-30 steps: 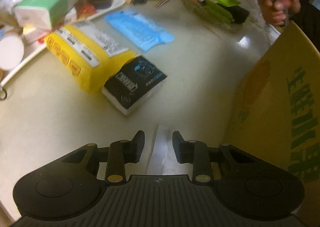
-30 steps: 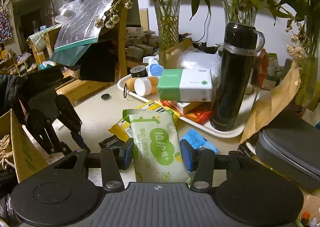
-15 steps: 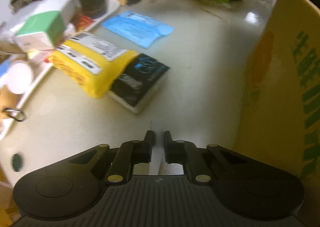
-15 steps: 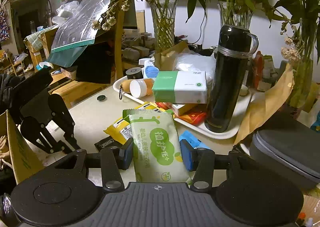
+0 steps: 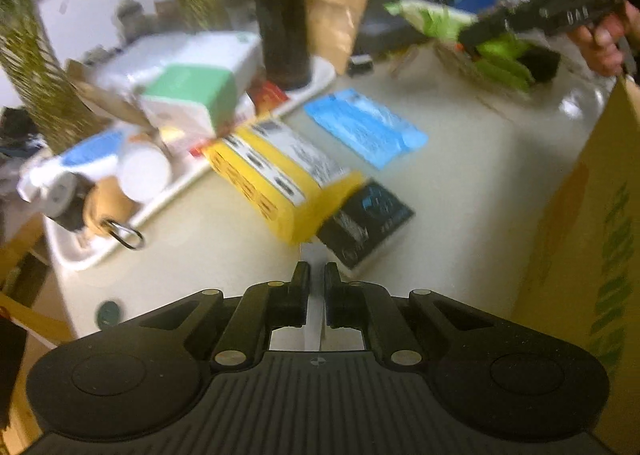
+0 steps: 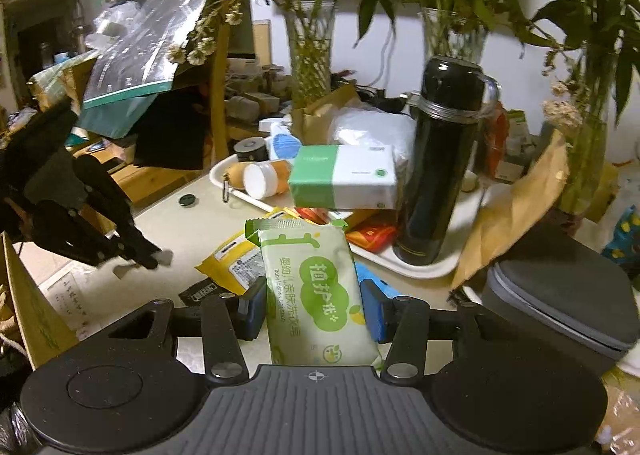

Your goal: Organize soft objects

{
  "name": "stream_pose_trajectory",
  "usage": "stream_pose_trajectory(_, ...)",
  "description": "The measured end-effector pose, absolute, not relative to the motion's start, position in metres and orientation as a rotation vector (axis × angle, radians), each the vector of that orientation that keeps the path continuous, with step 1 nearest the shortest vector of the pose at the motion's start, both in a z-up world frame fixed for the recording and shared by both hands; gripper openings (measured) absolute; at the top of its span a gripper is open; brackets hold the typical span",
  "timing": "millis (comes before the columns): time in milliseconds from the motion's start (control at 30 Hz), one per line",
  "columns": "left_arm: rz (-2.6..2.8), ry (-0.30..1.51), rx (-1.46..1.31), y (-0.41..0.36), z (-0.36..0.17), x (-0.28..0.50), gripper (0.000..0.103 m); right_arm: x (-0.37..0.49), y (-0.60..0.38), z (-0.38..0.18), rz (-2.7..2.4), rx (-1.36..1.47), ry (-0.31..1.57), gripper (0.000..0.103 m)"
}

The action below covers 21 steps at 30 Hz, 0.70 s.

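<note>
Gripping a thin white slip (image 5: pixel 313 287) edge-on, the left tongs (image 5: pixel 316 275) are nearly shut, having just been closing, so the flat slip is standing upright between the pads rather than flopping. It is too blurred to say what the slip is made of. Just ahead of them the black pack (image 5: pixel 366 229) and the yellow pack (image 5: pixel 280 179) are lying on the table (image 5: pixel 472 191), the yellow one overlapping the black, with the blue pack (image 5: pixel 364 127) farther ahead. To their right the cardboard box (image 5: pixel 592 239) is standing close, probably as the bin for sorted things. The right tongs (image 6: pixel 314 309) are clamping the green wipes pack (image 6: pixel 316 295) across its width, about half open, holding it off the table, likely waiting its turn for the box.
</note>
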<state>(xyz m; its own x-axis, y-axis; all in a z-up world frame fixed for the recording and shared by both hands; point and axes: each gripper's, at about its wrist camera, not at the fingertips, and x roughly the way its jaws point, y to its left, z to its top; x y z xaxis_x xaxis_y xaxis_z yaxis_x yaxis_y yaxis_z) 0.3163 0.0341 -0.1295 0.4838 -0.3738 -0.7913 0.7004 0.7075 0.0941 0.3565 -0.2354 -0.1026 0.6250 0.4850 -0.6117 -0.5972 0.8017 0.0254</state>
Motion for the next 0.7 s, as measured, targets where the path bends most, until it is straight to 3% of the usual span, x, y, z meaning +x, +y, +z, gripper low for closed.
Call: stream_pose_trajectory(700,-0.35,0.588,0.258,0.022,-0.048,0.272,0.008,0.302,-0.225,-0.062,0.591,-0.123,0.569,0.052)
